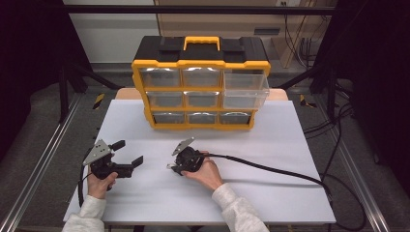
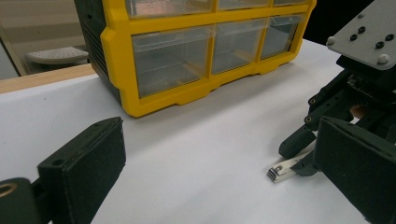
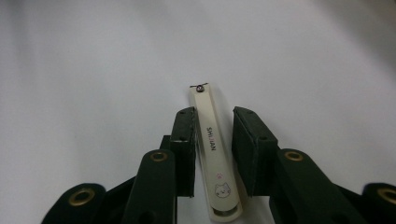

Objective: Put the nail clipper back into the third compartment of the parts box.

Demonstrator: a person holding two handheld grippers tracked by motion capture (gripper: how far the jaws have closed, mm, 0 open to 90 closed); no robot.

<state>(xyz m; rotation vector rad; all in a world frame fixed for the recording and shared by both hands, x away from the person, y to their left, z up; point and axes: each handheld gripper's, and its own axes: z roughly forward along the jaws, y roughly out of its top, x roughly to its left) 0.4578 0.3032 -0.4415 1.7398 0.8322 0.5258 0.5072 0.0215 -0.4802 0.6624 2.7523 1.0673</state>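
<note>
A white table (image 1: 270,145) bears a yellow drawer cabinet (image 1: 200,82) at its far edge; the right gripper (image 3: 214,140) straddles a nail clipper (image 3: 215,163) lying flat, jaws narrowed, one pad touching; the left gripper (image 1: 126,153) gapes empty nearby; dark framing surrounds.

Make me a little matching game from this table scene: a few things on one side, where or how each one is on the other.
Things:
1. nail clipper
2. left gripper
3. top right drawer
4. carry handle

States:
A. pulled out of the organizer
B. yellow, on top of the organizer
C. lying flat between the right gripper's fingers
D. open, nothing between its fingers

Pairs: 1-C, 2-D, 3-A, 4-B
</note>
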